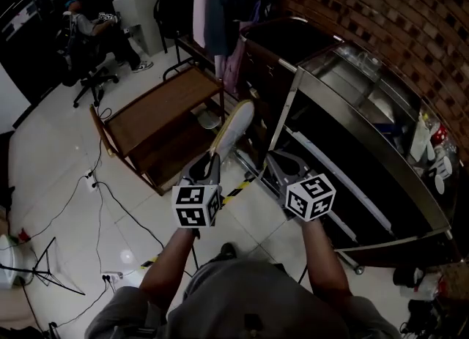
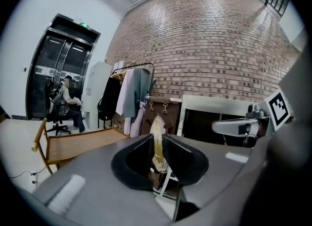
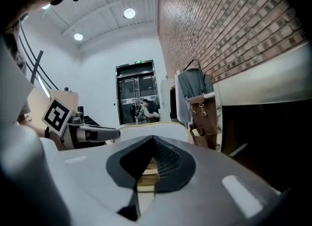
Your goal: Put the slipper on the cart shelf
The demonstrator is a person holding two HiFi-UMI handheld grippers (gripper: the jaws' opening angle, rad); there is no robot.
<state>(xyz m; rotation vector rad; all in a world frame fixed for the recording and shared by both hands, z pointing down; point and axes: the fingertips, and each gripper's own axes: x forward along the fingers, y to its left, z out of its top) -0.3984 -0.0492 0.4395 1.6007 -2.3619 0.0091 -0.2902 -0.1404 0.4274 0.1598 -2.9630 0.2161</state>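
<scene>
Nearest to the person, the left gripper (image 1: 212, 160) has its jaws drawn narrow and clamped on the slipper (image 1: 233, 127). Its own view shows the slipper edge-on, pinched at its lower end between the two dark pads, while the rest stands up past the jaw tips. From above the slipper is pale with a yellowish rim. It points away from the person and a little to the right, lifted in the air and resting on no surface. Just beside it, the right gripper (image 1: 274, 159) is held at about the same height. Its jaws meet at the tips and hold nothing; only a bit of wood is seen through the slit lower down. The two grippers are near each other but apart. Beyond the slipper and to its left stands the wooden cart (image 1: 165, 107), with a top shelf and a lower shelf under it. The far end of the slipper hangs near the right corner of the cart, above the white floor (image 1: 58, 162). On the right side runs a long metal cabinet (image 1: 381, 156). Farther back a clothes rack (image 1: 220, 8) with hanging garments stands by the brick wall (image 1: 381, 8), and far at the left a person (image 1: 88, 26) sits on a chair
</scene>
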